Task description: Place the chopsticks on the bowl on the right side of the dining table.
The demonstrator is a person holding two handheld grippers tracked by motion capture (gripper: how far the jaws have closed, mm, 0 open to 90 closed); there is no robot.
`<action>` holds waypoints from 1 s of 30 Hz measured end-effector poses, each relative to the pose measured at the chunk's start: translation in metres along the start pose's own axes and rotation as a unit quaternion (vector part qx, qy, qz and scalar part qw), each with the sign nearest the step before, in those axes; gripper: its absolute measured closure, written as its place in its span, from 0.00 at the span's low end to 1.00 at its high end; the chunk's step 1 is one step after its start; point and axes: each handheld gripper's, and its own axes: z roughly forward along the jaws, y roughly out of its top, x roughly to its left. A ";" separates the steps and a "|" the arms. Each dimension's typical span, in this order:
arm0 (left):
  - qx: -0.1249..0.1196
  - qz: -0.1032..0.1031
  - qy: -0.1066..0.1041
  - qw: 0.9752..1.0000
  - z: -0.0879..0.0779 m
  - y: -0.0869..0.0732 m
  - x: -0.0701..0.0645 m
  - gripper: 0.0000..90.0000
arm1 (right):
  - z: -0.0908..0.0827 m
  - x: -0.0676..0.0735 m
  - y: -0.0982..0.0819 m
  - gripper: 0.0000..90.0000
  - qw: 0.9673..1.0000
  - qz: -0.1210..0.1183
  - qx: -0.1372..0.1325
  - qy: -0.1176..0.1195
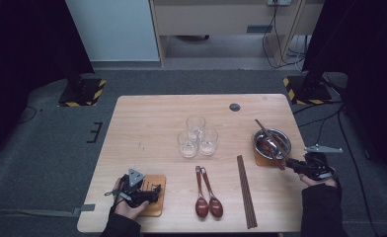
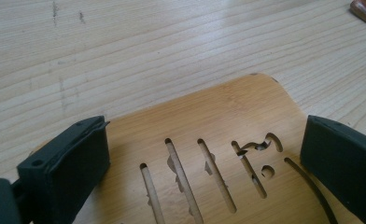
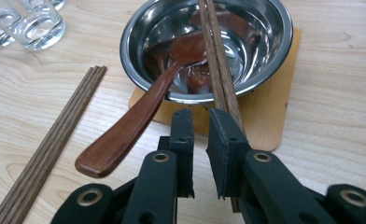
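From my right gripper (image 3: 200,122), the chopstick pair (image 3: 218,60) runs straight ahead, its far end resting across the steel bowl (image 3: 274,51) and its near end passing under the right-hand jaw rather than plainly between the two; this is the nearer hand by far. Those jaws stand almost together with a thin gap, and I cannot tell whether they pinch the sticks. My left gripper (image 2: 204,154), well away from the bowl, hangs wide open over a slotted bamboo coaster (image 2: 246,107), holding nothing.
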 end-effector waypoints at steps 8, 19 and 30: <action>0.000 0.000 0.000 1.000 0.000 0.000 0.000 0.01 | 0.000 -0.001 -0.001 0.88 1.000 0.007 0.006 0.001; 0.000 0.000 0.000 1.000 0.000 0.000 0.000 0.01 | -0.003 -0.009 -0.002 0.85 1.000 0.020 0.004 -0.005; 0.000 0.000 0.000 1.000 0.000 0.000 0.000 0.01 | -0.002 -0.015 -0.004 0.80 1.000 0.023 -0.005 -0.018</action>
